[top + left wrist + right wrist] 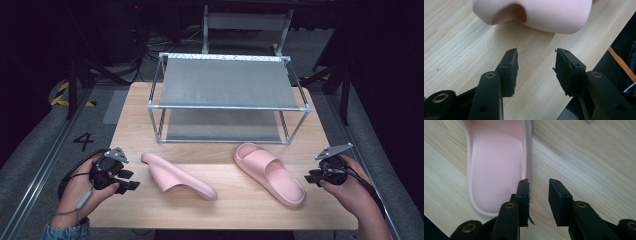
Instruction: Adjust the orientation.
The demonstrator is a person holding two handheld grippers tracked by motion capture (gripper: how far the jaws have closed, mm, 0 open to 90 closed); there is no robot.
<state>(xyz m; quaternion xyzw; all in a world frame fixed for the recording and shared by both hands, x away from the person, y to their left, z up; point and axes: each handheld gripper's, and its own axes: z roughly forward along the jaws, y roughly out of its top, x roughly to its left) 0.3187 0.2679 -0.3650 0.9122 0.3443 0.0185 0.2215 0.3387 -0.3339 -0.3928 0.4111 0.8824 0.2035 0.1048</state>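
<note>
**Two grippers at the table's ends, two slippers between them**

The left gripper [131,180] hangs at the table's [240,205] left edge, held in the left hand [80,190]. Its jaws stand apart with nothing between them; in the left gripper view only bare wood shows in the gap, and the table's near edge runs just beside the right-hand jaw. Ahead of the jaws lies the left slipper [175,176], tipped on its side with the strap opening [510,15] facing the gripper. A short strip of open wood separates the jaws from it.

Between the two slippers the board is bare down to the near edge. Behind them stands the rack [227,107], its front legs near the slippers' far ends, so the room toward the back is narrow.

The right slipper [270,172] lies sole down, angled, its heel near the table's right front corner. The right gripper [311,177], in the right hand [352,192], sits just beside that heel. In the right gripper view its jaws are parted and empty; one jaw overlaps the slipper's rim [529,157], though I cannot tell whether it touches, and the other is over open wood.
</note>
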